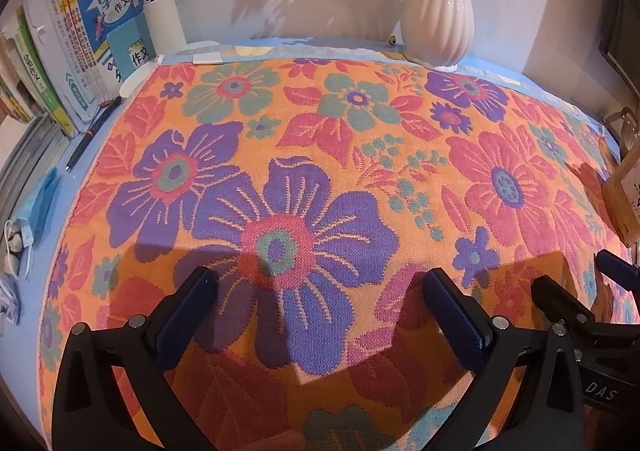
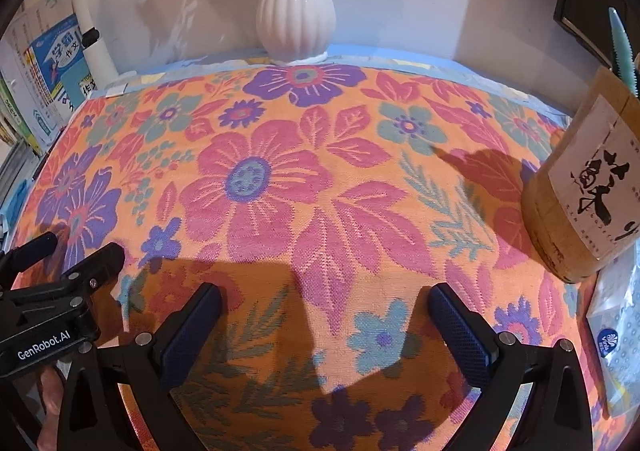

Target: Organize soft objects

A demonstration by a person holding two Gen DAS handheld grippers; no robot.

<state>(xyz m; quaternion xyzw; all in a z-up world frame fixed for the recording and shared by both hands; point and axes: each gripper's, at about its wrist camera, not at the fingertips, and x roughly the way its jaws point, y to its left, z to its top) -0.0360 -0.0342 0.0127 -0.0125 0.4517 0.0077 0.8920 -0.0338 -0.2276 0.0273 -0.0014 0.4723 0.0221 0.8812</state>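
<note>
**Both claws poised over the spread towel**

The floral towel (image 1: 320,179) lay flat across the blue table (image 1: 44,211), filling most of it, its long axis running from nine to three o'clock. Directly below both claws, its near edge was out of view. The left claw (image 1: 320,311) hung released over a purple flower; the right claw (image 2: 326,325), equally released and empty, hovered alongside at three o'clock. Neither looked nearer. A white vase (image 1: 438,25) stood at twelve.
</note>
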